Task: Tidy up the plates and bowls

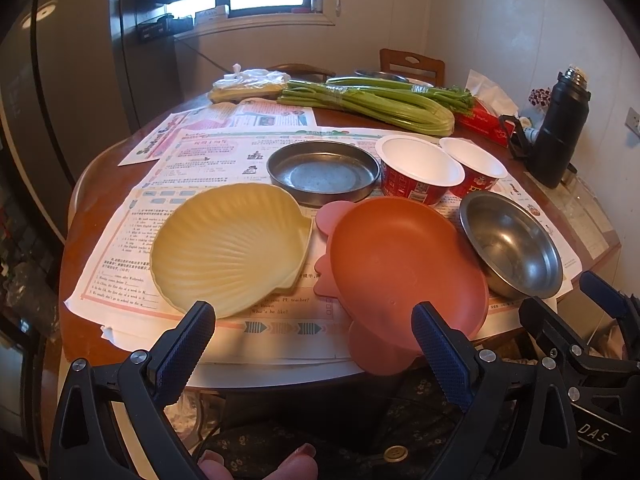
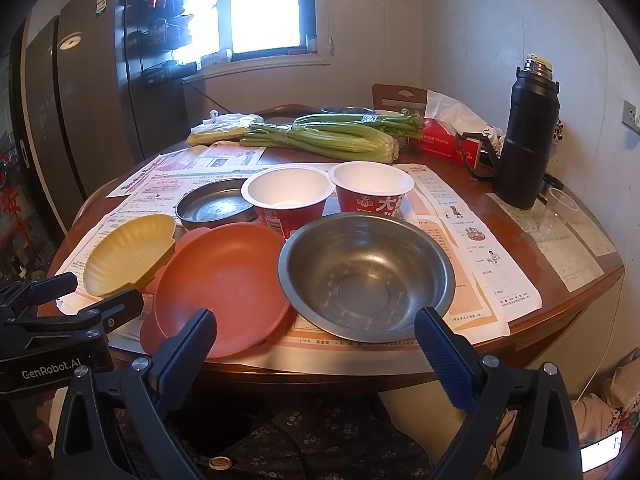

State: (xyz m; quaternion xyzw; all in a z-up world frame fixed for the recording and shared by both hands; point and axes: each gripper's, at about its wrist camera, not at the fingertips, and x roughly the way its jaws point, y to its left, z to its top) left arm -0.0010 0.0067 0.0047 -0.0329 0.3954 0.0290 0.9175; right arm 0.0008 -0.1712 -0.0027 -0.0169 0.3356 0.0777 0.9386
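Both hand-held grippers hang off the near tabletop (image 1: pixel 92 216) edge, nothing in them: left hand-held gripper (image 1: pixel 314 318) w/ fingers spread wide, right hand-held gripper (image 2: pixel 316 322) likewise released. On printed paper sheets (image 1: pixel 208 152), near row L to R: yellow shell plate (image 1: pixel 230 248), orange dish (image 1: pixel 404 264), steel bowl (image 2: pixel 366 276). Shell plate's rim touches or overlaps the orange dish in the right wrist view; can't tell which. Orange dish's near edge hidden behind a left fingertip (image 1: pixel 438 344). Behind them: steel pan (image 1: pixel 322 170) & two red paper cups (image 2: pixel 288 196), (image 2: pixel 370 188), white inside, lower parts cut off by the dish & bowl. Far side: celery (image 2: pixel 328 138), bagged item (image 1: pixel 248 84) hard to make out, red tissue box (image 2: pixel 448 140), black flask (image 2: pixel 526 132). Another metal rim behind the celery, mostly hidden. A thumb (image 1: pixel 280 466) shows at the bottom of the left view.
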